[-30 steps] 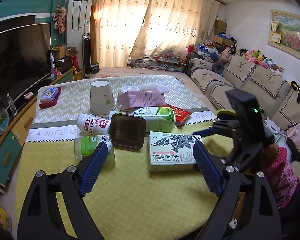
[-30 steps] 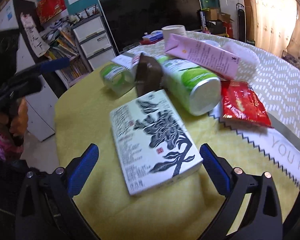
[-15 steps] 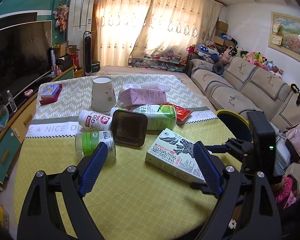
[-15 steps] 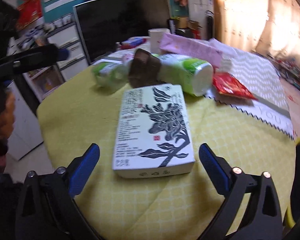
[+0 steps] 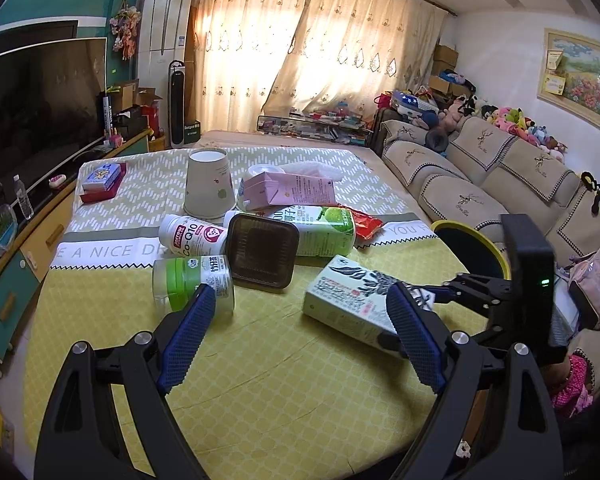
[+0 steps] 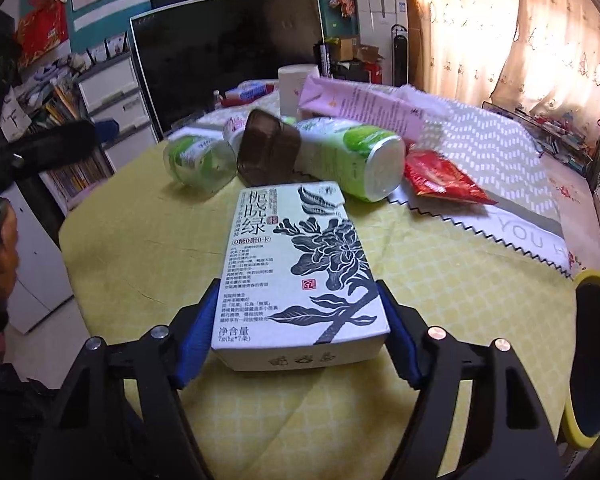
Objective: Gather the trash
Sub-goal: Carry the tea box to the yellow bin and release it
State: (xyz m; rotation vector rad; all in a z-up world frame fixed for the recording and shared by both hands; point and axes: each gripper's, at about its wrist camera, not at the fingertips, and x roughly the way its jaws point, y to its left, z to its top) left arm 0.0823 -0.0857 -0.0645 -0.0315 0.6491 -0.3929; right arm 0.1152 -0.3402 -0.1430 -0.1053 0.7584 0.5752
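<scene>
Closing on the tea box, your right gripper has its blue pads at the two long sides of the near end, the box lying flat on the yellow tablecloth near you. Judge it light, stiff cardboard that dents under force; squeeze gently and watch for slip. Your left gripper hangs wide apart, empty.
</scene>
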